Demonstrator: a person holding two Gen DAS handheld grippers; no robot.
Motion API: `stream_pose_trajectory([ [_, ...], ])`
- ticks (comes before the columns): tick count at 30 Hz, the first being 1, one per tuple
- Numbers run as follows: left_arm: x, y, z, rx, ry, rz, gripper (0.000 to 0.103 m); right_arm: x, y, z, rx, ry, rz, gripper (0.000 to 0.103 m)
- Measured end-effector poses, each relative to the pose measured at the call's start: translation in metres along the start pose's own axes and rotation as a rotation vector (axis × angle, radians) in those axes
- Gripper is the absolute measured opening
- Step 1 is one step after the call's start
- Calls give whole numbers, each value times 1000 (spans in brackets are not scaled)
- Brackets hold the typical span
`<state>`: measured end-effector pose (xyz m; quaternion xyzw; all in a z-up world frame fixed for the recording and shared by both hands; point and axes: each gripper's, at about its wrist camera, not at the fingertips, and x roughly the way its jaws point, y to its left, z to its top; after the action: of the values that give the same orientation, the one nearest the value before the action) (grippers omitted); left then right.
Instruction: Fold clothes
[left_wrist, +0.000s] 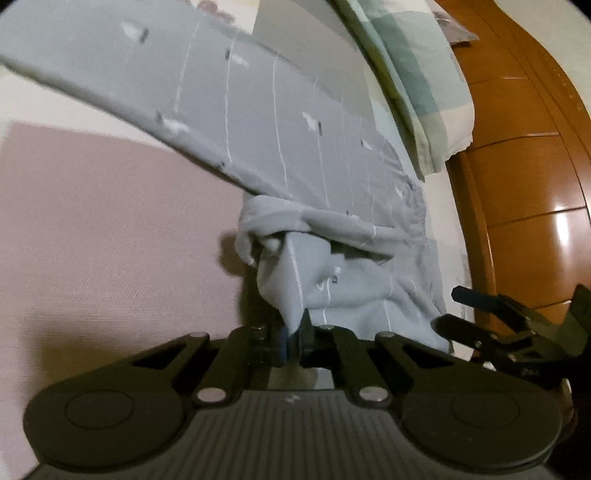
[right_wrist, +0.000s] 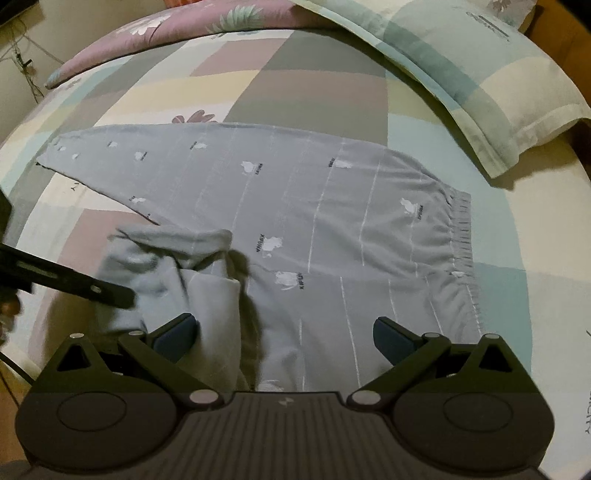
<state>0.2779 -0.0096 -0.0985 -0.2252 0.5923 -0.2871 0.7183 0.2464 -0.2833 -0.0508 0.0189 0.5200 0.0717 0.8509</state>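
Grey pyjama trousers (right_wrist: 295, 206) with white stripes and small prints lie spread on the bed, elastic waistband (right_wrist: 461, 236) to the right. One leg is bunched and folded over at the lower left (right_wrist: 177, 251). My left gripper (left_wrist: 295, 328) is shut on a pinched fold of that bunched cloth (left_wrist: 291, 280), which rises slightly from the sheet. One of its fingers (right_wrist: 92, 288) reaches in from the left in the right wrist view. My right gripper (right_wrist: 284, 332) hovers open over the trousers' near edge, nothing between its pads; it also shows as the right gripper (left_wrist: 448, 310) at the left view's right edge.
The patchwork bedsheet (right_wrist: 295, 74) lies under everything. A green checked pillow (right_wrist: 480, 74) sits at the back right, beside a wooden headboard (left_wrist: 524, 184). A purple floral quilt (right_wrist: 166, 26) runs along the far edge. Cables hang by the wall at the far left (right_wrist: 22, 62).
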Motion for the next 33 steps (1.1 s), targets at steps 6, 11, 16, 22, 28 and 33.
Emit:
stream_pose_trajectory([
  [6, -36, 22, 1, -10, -4, 115, 4, 5, -1, -3, -12, 31, 9, 103],
  [11, -58, 42, 2, -21, 10, 181, 4, 14, 2, -7, -11, 72, 11, 103],
  [16, -74, 54, 0, -30, 27, 196, 4, 17, 6, -12, -8, 101, -3, 103],
  [22, -80, 56, -4, -31, 33, 200, 4, 20, 12, -20, -2, 141, -8, 103],
  [28, -93, 69, -14, -46, 68, 247, 4, 23, 16, -31, 10, 175, -7, 103],
  [33, -103, 75, -24, -45, 94, 279, 4, 25, 17, -44, 12, 205, -13, 103],
])
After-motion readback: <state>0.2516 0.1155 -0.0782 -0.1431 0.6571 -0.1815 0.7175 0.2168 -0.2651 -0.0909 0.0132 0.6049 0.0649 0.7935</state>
